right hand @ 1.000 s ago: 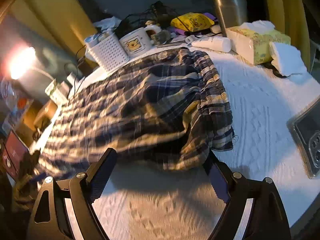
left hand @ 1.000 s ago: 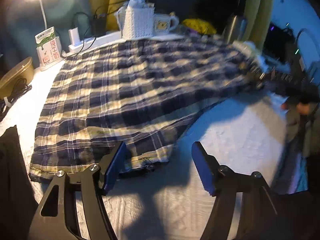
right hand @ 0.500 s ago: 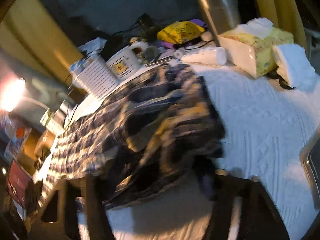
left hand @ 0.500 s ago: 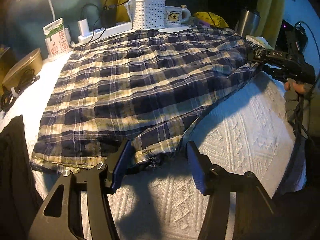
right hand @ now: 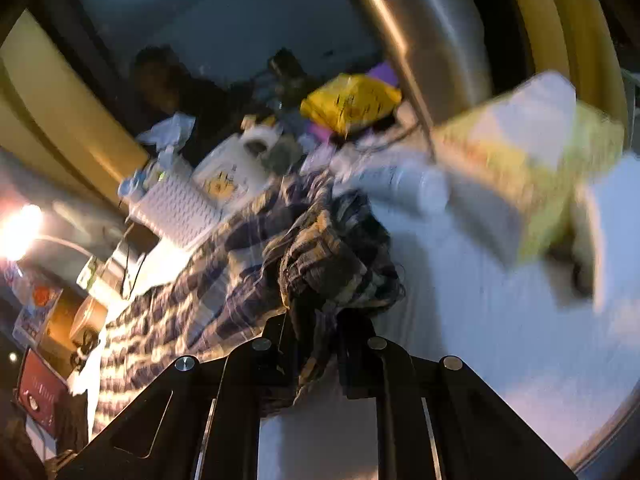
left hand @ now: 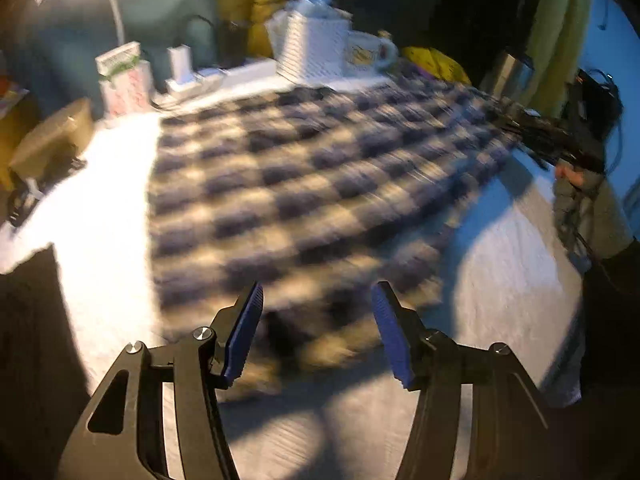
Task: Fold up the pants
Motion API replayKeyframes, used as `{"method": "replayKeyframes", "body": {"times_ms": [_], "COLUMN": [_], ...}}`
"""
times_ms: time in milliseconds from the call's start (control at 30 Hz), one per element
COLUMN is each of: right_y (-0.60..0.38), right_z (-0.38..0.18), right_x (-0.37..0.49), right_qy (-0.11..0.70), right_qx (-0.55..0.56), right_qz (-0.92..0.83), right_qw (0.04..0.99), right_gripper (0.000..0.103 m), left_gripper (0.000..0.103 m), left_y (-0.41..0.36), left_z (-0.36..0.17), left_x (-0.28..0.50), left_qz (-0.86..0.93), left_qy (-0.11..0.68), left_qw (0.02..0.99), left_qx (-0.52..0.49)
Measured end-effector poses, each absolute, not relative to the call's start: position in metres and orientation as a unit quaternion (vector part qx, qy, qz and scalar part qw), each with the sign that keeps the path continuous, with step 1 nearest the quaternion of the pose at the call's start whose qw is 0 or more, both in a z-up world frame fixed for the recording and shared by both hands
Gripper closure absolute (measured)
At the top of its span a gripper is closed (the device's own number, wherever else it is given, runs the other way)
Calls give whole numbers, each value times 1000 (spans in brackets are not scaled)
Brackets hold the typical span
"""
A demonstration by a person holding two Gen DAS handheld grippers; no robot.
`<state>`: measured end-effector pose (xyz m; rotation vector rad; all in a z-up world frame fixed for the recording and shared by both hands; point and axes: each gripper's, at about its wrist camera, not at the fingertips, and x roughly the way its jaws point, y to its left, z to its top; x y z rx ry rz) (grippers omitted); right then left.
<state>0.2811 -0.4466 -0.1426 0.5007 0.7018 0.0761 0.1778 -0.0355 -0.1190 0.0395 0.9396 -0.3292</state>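
Right wrist view first: my right gripper (right hand: pixel 316 332) has its black fingers pinched tight on a bunched corner of the navy-and-cream plaid pants (right hand: pixel 248 272), and the cloth rises off the white textured bedspread (right hand: pixel 480 320) into my grip. Everything is smeared with motion here, so I can't read the exact edge I've got, only that a thick wad of fabric sits between the fingers.

Over on the left wrist view, my left gripper (left hand: pixel 318 334) stands wide, blue pads (left hand: pixel 244 332) spread either side of the near hem, nothing clamped. The pants (left hand: pixel 320 184) lie spread flat across the bed, running away toward the white woven basket (left hand: pixel 312 52) and the cartoon mug (left hand: pixel 370 52) at the far edge. My other gripper (left hand: pixel 556 140) shows at the far right end of the cloth.

My read: this is the grab-both-ends stage of the first fold. To do it well, I want the left pads down low, straddling the hem and catching both layers before closing, not just the top one. Then both ends should lift together at matching height, cloth kept lightly taut so the plaid doesn't sag or twist. The risk I see is the right side dragging the fabric before the left has bitten, skewing the whole lay.
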Motion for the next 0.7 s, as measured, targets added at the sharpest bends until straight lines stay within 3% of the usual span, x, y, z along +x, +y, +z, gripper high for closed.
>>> {"method": "replayKeyframes", "body": {"times_ms": [267, 333, 400, 467, 700], "right_y": [-449, -451, -450, -443, -428], "right_z": [-148, -156, -162, -161, -160], "right_x": [290, 290, 288, 284, 302], "right_qy": [362, 375, 377, 374, 383], "right_qx": [238, 247, 265, 253, 224], "right_qz": [35, 36, 56, 66, 51], "right_qw": [901, 893, 886, 890, 895], "right_gripper": [87, 72, 40, 34, 34], "left_gripper": [46, 46, 46, 46, 46], "left_y": [15, 24, 32, 37, 46], "left_z": [-113, -115, -118, -124, -152], "left_x": [239, 254, 273, 288, 320], "left_qz": [-80, -71, -65, -60, -30], "left_qy": [433, 430, 430, 435, 461], "left_qw": [898, 900, 900, 899, 887], "left_qx": [3, 1, 1, -1, -3]}}
